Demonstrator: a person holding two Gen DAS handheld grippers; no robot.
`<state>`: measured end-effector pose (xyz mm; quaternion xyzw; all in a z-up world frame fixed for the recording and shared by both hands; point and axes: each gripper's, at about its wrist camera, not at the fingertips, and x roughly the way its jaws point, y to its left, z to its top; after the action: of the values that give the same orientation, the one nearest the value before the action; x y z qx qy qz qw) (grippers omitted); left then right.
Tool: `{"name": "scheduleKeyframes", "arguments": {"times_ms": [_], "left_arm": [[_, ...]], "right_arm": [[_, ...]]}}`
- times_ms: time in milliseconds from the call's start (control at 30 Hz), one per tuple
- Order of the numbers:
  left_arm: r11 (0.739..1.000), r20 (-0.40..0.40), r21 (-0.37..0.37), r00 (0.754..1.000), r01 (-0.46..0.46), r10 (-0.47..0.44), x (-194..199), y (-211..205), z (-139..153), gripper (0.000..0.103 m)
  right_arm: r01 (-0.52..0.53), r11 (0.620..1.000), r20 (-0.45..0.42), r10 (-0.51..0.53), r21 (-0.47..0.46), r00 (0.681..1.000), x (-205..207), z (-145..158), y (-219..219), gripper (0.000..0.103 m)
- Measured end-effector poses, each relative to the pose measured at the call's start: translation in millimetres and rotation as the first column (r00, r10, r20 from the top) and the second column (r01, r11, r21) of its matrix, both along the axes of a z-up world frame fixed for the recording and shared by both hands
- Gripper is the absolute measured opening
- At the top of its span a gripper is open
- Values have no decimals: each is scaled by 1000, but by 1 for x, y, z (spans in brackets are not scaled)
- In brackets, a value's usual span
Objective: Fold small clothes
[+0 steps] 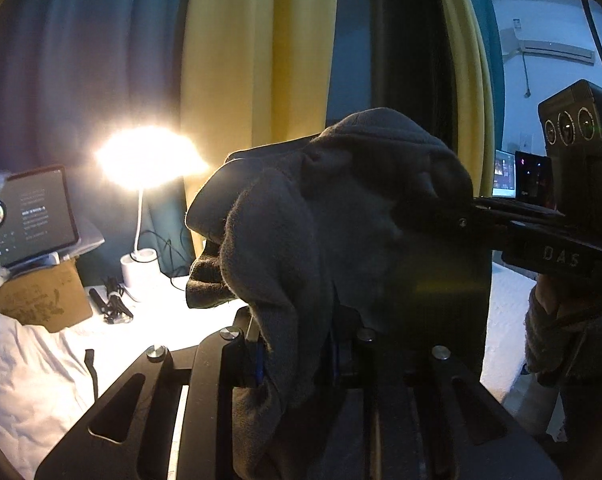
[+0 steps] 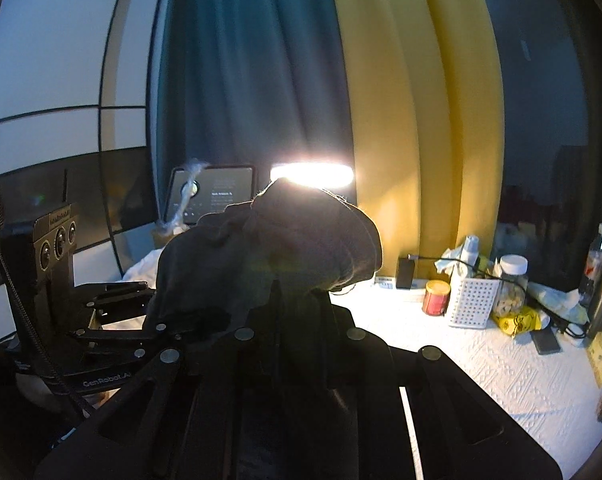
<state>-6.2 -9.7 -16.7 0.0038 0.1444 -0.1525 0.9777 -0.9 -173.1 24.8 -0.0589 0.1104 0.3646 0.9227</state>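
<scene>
Grey cloth (image 1: pixel 321 216) hangs bunched in the air above the bench (image 2: pixel 461 352), clamped by both the left gripper (image 1: pixel 297 344) and the right gripper (image 2: pixel 285 300); advise spreading it taut and levelling edges before folding.

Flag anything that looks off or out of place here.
The dark grey garment is not laid flat for folding: it hangs bunched in the air, draped over the left gripper and pinched by the right gripper from the side. The table behind is cluttered but nothing looks spilled.
</scene>
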Motion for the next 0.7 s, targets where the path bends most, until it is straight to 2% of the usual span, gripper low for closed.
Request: {"name": "scheduleKeyframes", "arguments": {"times_ms": [333, 700], "left_arm": [[1000, 70, -24, 997, -21, 22, -25, 19, 17, 20], [994, 98, -26, 989, -106, 108, -41, 61, 23, 20]], "right_arm": [[-29, 1000, 89, 28, 11, 996, -28, 20, 10, 15], [-128, 991, 155, 131, -24, 979, -48, 36, 54, 15]]}}
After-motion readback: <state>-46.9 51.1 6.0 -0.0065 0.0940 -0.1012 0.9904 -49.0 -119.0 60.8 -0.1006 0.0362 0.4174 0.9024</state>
